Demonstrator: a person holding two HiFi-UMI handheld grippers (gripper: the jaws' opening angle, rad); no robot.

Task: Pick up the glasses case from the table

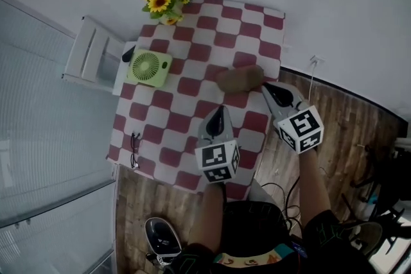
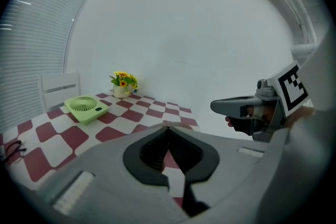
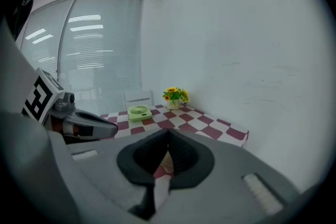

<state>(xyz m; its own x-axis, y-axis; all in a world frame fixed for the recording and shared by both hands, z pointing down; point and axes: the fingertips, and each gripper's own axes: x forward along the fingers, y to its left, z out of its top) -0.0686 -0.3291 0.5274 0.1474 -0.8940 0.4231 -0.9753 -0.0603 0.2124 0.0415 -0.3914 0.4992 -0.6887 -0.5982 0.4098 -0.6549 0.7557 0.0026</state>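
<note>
Wearing a red-and-white checked cloth, the surface filled the middle of the head view, with a white chair standing against its left edge. The left tool hung over the near half of the surface, closer to the right edge than the left. Its jaws were pressed together with nothing between them, and its tip pointed toward the far edge. The right tool reached in over the right edge, its jaws likewise closed and empty. A green fan lay flat by the left edge, in the far half. A pot of sunflowers stood at the far left corner. The brown glasses case rested on the surface close to the right edge, about halfway along it. It lay beyond the left tool's tip and apart from it. The right tool's tip sat just beside its right end, and whether they touched could not be made out. Dark-framed glasses lay at the left edge near the near left corner.
</note>
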